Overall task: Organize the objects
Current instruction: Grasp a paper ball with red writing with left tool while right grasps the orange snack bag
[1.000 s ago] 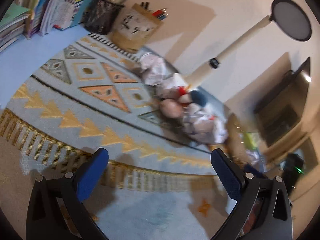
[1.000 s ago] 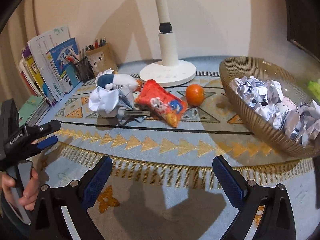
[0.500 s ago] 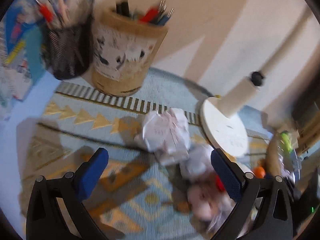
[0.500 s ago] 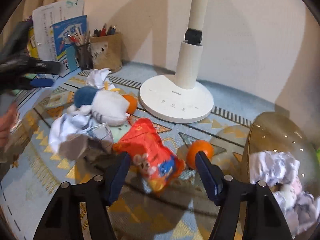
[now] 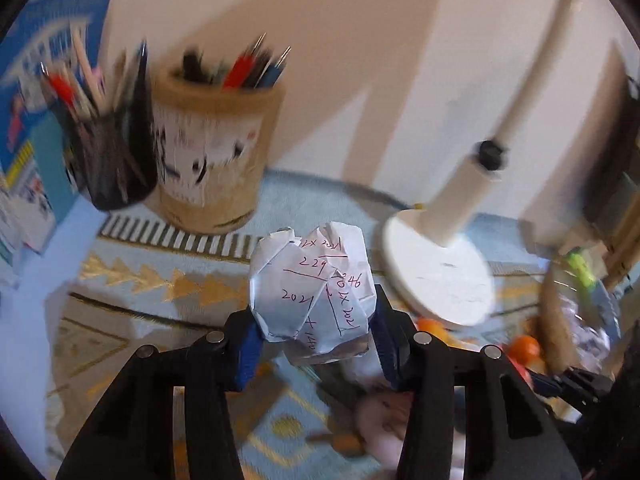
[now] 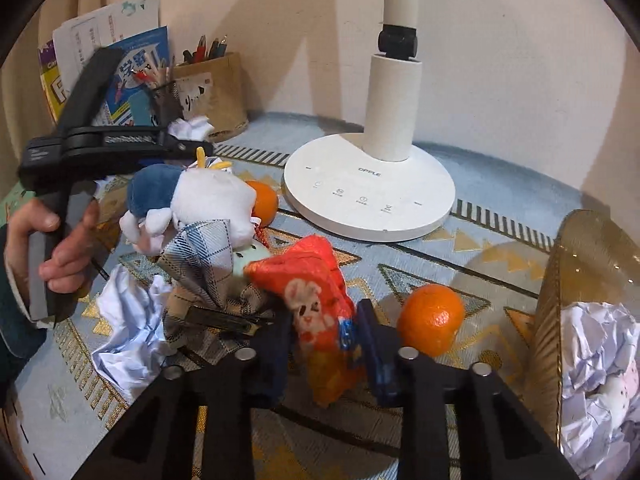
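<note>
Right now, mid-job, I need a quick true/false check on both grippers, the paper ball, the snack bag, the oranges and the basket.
1. The left gripper is shut on a crumpled paper ball with red handwriting. True.
2. The right gripper is wide open over bare cloth. False: it is shut on the red snack bag.
3. The basket at the right already holds crumpled paper. True.
4. Only one orange is on the table. False: one orange lies beside the snack bag, and another sits behind the plush toy.
5. The desk lamp lies tipped over. False: it stands upright on its round base.
</note>
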{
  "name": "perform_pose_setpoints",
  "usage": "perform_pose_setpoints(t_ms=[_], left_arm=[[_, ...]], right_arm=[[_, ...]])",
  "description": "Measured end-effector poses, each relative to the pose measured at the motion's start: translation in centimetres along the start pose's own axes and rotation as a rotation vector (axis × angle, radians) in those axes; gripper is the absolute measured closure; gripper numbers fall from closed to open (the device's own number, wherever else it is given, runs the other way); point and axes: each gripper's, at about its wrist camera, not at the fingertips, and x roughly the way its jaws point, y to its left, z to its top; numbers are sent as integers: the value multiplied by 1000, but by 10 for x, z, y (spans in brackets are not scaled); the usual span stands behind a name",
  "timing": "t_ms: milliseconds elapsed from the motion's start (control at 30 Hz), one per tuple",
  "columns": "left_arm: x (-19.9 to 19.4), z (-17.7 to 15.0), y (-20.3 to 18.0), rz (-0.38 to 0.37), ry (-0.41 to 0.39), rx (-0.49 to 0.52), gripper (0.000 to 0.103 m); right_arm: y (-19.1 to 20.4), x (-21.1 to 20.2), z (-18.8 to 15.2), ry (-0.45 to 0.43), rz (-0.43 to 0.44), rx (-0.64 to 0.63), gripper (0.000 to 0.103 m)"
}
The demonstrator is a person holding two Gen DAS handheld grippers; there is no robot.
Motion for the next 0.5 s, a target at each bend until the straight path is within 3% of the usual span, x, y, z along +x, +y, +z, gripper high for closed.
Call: perform_pose_setpoints(t_ms=[33,167,267,300,333,400,433,500], left_arm=[[-11,-1,-4,-9,-7,7,58],[-80,-23,-21,-63,-44,31,58],[-103,-52,-20,-170,46,-92,58],[-112,-67,-18,-220,67,-128,58],[-114,-78,-22,-224,74,-132,58],[-115,-106,-26,-154,87,-93,58],[-111,-119,-29,-119,93,-66,58],[-100,-132,-32,-120,100,-48,58]], right_arm=[[3,-7,-1,-12,-9,6,81],[16,-61,-13,-94,-58,65,82],[24,-104,-35,-120,-90,135,82],[26,-112,-43,-103,-90,164,82],[28,-117,-52,-69,-97,193,82],[29,-111,-68,73,-94,265,81],[26,-106,-79,132,-40,338,81],[26,-102,-89,135,11,375,81]])
